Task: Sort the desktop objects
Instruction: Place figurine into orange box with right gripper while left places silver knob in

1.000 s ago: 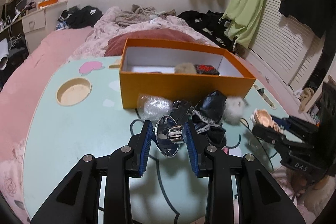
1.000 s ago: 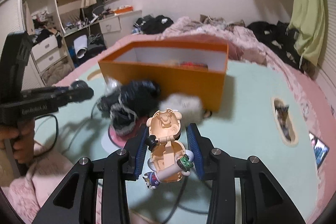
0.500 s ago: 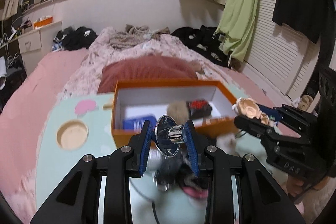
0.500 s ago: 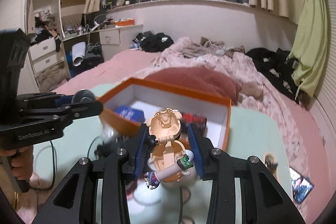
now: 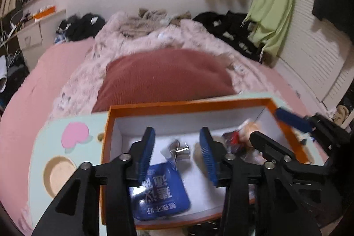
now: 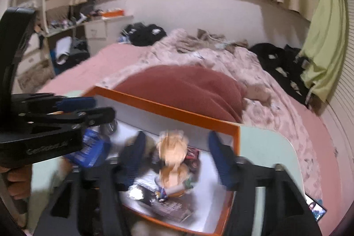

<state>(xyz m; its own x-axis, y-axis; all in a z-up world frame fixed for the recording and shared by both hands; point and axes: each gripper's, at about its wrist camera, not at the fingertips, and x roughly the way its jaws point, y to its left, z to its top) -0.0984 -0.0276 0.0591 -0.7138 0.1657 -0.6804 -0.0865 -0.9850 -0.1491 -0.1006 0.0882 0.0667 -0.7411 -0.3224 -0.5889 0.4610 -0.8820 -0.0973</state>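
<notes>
Pale mint tabletop [image 5: 39,147] with pink cloud print and round recess at left. Open orange cardboard box [image 5: 188,106], white-lined, holding blue foil packet [image 5: 160,189]. Left tongs [image 5: 177,148] over box, opening, shiny metal funnel-shaped piece [image 5: 179,150] loose between blue pads, untouched. Right tongs [image 6: 177,147] over box, opening; peach plastic figurine [image 6: 174,154], blurred, free between pads, above box floor.

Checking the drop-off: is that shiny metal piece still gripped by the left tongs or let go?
Let go. The left tongs are opening, their blue pads clear of the metal piece, above the orange box.
</notes>
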